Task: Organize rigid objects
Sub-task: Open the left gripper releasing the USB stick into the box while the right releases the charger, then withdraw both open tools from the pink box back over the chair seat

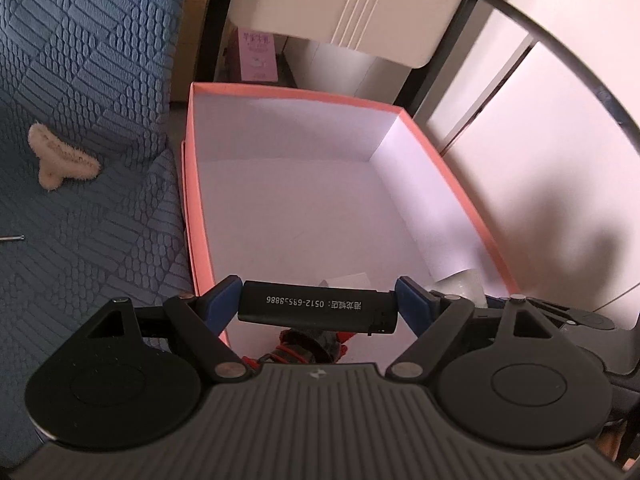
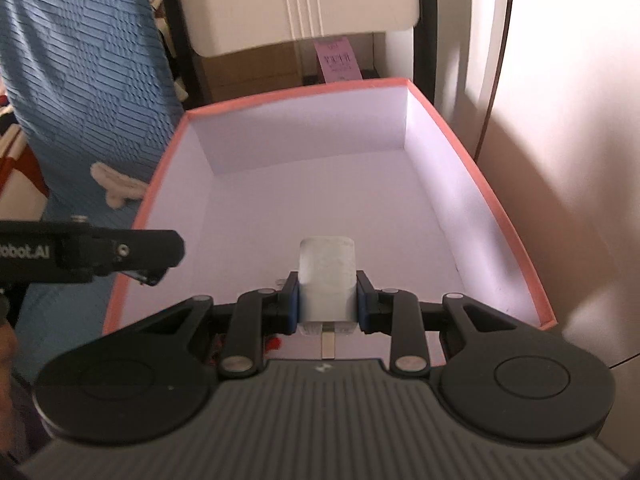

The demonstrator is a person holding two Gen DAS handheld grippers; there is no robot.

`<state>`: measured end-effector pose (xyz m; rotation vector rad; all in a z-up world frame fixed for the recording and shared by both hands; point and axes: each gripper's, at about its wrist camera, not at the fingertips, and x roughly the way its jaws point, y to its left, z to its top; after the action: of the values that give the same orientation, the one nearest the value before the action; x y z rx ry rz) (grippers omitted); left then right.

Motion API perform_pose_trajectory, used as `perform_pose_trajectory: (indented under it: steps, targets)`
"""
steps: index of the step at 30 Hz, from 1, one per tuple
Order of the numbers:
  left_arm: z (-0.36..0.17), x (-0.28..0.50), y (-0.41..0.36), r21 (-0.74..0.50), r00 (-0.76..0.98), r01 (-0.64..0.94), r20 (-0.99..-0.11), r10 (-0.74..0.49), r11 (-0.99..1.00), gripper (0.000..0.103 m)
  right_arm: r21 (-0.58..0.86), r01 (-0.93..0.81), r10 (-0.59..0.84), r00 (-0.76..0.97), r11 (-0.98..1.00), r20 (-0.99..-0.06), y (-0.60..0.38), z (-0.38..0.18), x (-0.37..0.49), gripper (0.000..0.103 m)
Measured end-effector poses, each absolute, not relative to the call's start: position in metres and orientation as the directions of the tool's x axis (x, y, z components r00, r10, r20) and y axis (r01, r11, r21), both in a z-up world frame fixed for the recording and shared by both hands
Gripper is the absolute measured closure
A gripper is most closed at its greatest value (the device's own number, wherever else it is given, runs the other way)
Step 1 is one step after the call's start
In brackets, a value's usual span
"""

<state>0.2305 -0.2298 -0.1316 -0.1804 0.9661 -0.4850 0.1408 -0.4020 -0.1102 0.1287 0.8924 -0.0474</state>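
An open box (image 1: 192, 184) with a salmon-pink rim and white inside stands beside a blue sofa; it also shows in the right wrist view (image 2: 496, 208). My left gripper (image 1: 318, 304) is shut on a black lighter (image 1: 316, 307) held crosswise over the box's near end. My right gripper (image 2: 327, 300) is shut on a frosted white plastic block (image 2: 327, 276) with a metal tab, held over the box's near end. A red and black object (image 1: 304, 350) lies in the box under the left gripper, mostly hidden. The left gripper's body (image 2: 100, 254) shows at the left of the right wrist view.
A beige hair claw (image 1: 56, 158) lies on the blue textured sofa cover (image 1: 80, 80); it also shows in the right wrist view (image 2: 116, 186). A white chair (image 1: 352, 4) with a black frame stands behind the box. A pink carton (image 1: 258, 54) stands beneath it.
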Motion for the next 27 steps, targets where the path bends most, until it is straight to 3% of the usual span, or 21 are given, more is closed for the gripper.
perform_pose_trajectory:
  steps: [15, 27]
  targets:
    - [-0.122, 0.224, -0.223, -0.348, 0.492, 0.305, -0.739, -0.46, 0.886, 0.011, 0.113, 0.113, 0.017, 0.627, 0.987, -0.779, -0.405, -0.11, 0.139, 0.07]
    - [-0.077, 0.179, -0.187, -0.311, 0.629, 0.313, -0.641, -0.441, 0.898, 0.011, 0.159, 0.041, 0.084, 0.708, 0.986, -0.702, -0.373, -0.072, 0.112, 0.07]
